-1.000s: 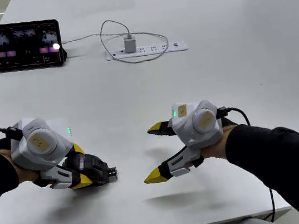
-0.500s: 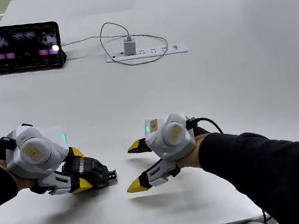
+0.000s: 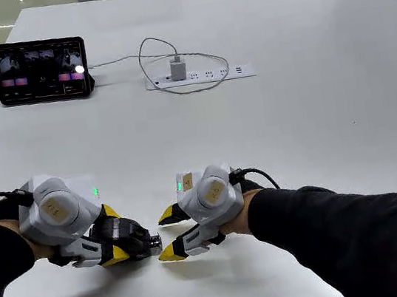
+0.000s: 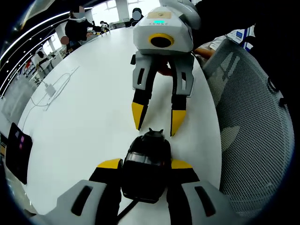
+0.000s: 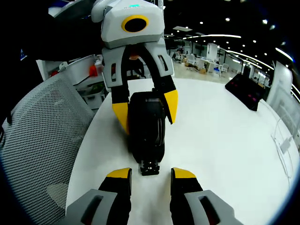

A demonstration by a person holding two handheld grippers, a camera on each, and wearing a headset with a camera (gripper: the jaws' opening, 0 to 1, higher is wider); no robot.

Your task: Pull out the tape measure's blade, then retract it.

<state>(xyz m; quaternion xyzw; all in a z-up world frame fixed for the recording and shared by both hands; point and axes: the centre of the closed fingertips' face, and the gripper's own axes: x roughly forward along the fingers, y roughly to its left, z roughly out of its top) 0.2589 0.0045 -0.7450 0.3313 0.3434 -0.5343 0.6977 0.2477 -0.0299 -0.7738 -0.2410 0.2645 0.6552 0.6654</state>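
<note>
tape measure (image 5: 146, 126): sitting near the bench (image 3: 291, 120)'s front edge, left gripper (image 4: 145, 164) jaws pinching its case
right gripper (image 3: 168, 234): jaws spread, blade hook (image 5: 150, 167) poking right at their gap, so it's lining up nicely

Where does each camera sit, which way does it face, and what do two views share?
Head view: on the headset, facing forward and down at the table; both sleeves show.
Left gripper view: on the left gripper, facing the right gripper; own jaws below.
Right gripper view: on the right gripper, facing the left gripper; own jaws below.
Shared: both gripper views show the black tape measure.
</note>
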